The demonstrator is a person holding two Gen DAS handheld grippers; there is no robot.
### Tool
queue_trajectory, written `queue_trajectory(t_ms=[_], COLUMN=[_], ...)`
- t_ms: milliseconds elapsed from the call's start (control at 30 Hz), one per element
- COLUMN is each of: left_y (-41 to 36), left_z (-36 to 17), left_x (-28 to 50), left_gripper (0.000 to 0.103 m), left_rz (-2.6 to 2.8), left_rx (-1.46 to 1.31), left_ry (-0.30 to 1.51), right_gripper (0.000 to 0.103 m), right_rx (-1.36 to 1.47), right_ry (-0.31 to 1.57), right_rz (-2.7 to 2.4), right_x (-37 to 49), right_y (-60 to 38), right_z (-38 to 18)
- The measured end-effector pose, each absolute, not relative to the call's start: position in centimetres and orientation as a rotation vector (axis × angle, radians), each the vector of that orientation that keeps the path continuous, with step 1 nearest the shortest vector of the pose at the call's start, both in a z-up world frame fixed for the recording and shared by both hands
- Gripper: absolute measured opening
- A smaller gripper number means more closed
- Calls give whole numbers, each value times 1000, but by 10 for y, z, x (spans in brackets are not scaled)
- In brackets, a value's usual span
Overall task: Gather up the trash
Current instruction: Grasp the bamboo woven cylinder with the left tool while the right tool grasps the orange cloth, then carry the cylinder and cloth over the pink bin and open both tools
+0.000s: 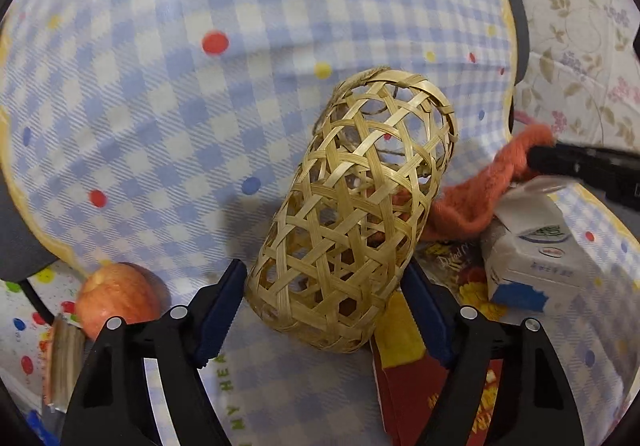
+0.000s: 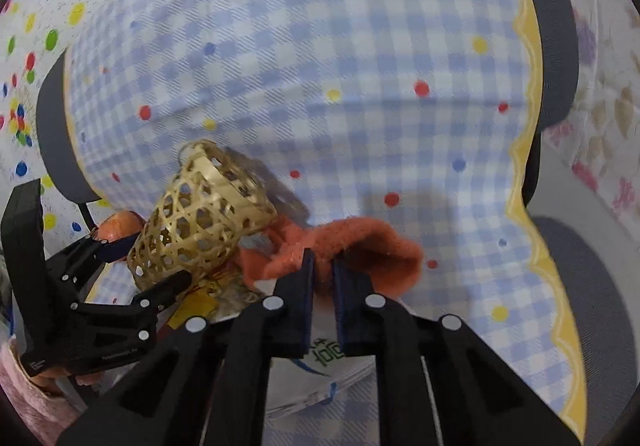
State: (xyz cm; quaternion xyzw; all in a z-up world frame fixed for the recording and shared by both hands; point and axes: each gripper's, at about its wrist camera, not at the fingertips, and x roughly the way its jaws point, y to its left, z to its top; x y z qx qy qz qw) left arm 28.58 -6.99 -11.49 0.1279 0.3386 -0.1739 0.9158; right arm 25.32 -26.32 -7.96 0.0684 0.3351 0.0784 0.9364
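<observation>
Woven bamboo strips form the basket (image 1: 352, 206), an open lattice tube that lies on its side on the blue and white checked cloth (image 1: 180, 106) with coloured dots. Its closed bottom sits between the blue pads of the left gripper (image 1: 324, 310), whose jaws stand wide on either side of it; whether the pads press on the basket wall or only stand just beside it, I cannot tell. The open mouth of the basket points away from this gripper, toward the middle of the cloth.

Just beside the basket, on the side toward the wavy yellow edge of the cloth, lies an orange cloth rag (image 2: 360, 242). The right gripper (image 2: 323, 278) is closed on a fold of this rag, with only a thin gap between its pads where the fabric is pinched. One end of the rag reaches to the basket and touches it.

Under and near the rag there is a white carton (image 1: 532, 246) with blue marks, and next to it a red and yellow snack wrapper (image 1: 432, 386), partly under the basket. An apple (image 1: 116, 298) rests at the other side of the left gripper, near the edge of the checked cloth. A pink sleeve (image 2: 28, 394) shows behind the left gripper in the right wrist view.
</observation>
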Motion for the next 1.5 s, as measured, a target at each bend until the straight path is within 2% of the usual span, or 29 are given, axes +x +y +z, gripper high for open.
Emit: queue_trajectory(t_ms=[267, 367, 733, 900, 1133, 1500], left_y=[-37, -25, -10, -16, -55, -136], left_z=[-59, -37, -4, -9, -47, -67], left_x=[230, 200, 91, 56, 22, -30], left_gripper=[78, 78, 78, 78, 78, 78], left_rz=[-277, -246, -226, -250, -337, -578], left_rx=[196, 164, 68, 51, 40, 90], left_ry=[627, 607, 573, 584, 661, 722], right_gripper=[9, 9, 9, 9, 9, 10], right_rx=[99, 110, 138, 140, 190, 155], right_ry=[473, 445, 379, 435, 527, 532], right_rz=[123, 131, 151, 115, 70, -125], right_x=[192, 168, 55, 19, -16, -120], right_y=[-268, -271, -284, -295, -311, -349], right_z=[1, 24, 59, 43, -5, -12])
